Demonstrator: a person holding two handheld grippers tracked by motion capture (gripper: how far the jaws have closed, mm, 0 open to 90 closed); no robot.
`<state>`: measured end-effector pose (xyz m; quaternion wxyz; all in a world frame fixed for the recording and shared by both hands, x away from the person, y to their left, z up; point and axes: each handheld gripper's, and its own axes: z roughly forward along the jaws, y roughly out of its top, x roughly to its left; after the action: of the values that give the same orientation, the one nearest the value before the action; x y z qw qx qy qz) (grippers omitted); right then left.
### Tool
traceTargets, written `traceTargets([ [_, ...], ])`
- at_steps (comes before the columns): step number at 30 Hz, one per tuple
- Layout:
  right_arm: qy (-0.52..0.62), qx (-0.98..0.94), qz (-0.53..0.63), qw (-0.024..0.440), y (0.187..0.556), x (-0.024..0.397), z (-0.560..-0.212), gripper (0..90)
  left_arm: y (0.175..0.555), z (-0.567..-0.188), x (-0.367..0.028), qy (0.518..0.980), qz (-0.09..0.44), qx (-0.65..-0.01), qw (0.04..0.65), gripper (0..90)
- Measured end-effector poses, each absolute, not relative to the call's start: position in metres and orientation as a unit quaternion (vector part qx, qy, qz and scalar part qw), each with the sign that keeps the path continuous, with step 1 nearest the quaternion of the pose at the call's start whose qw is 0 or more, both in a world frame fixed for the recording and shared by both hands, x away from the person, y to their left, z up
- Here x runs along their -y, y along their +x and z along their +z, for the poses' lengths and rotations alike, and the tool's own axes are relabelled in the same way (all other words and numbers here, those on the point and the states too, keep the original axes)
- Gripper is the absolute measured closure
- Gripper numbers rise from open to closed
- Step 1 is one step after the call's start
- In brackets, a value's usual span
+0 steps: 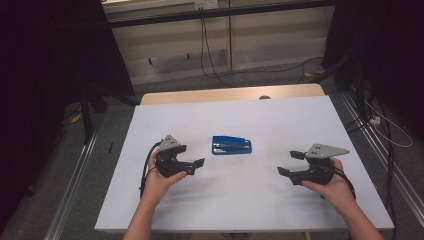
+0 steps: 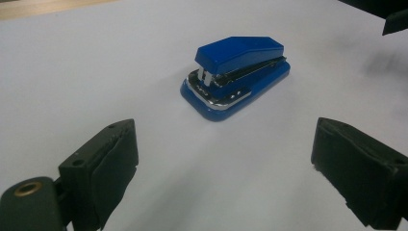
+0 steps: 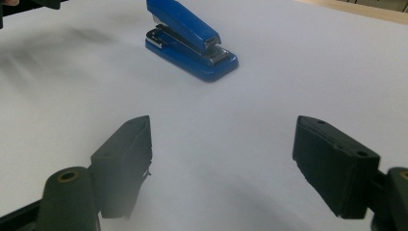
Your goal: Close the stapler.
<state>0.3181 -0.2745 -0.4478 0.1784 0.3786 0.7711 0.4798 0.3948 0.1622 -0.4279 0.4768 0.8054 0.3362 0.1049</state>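
**A:** On the bench (image 1: 150, 200), where was the stapler (image 1: 231, 145)?

**B:** Roughly mid-sheet, lying flat on its base, closed. It sat between my two hands, a bit farther from me than either one. Blue body, chrome strip along the base; same stapler (image 2: 235, 77) showed in the left gripper view, metal nose toward the camera.

**A:** Left hand-held gripper (image 1: 196, 167)?

**B:** Released. Jaws stood wide apart with nothing between them, just white sheet. It pointed toward the stapler and sat near it, not touching.

**A:** Right one?

**B:** Right hand-held gripper (image 1: 290, 163) was released too, jaws spread, empty. It faced the stapler from the other side, farther off than the left. In the right gripper view the stapler (image 3: 190, 41) lay well ahead of the jaws, upper left of frame.

**A:** Any contact at all?

**B:** None. Stapler was free on the sheet, both grippers clear of it.
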Motion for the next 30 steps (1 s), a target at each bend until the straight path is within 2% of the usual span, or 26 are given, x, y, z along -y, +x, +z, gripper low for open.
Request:
traceTargets([
  [30, 0.385, -0.769, 0.477, 0.181, 0.289, 0.288, -0.45, 20.2, 0.368, -0.43, -0.216, 0.801, 0.128, -0.349, 0.469, 8.7],
])
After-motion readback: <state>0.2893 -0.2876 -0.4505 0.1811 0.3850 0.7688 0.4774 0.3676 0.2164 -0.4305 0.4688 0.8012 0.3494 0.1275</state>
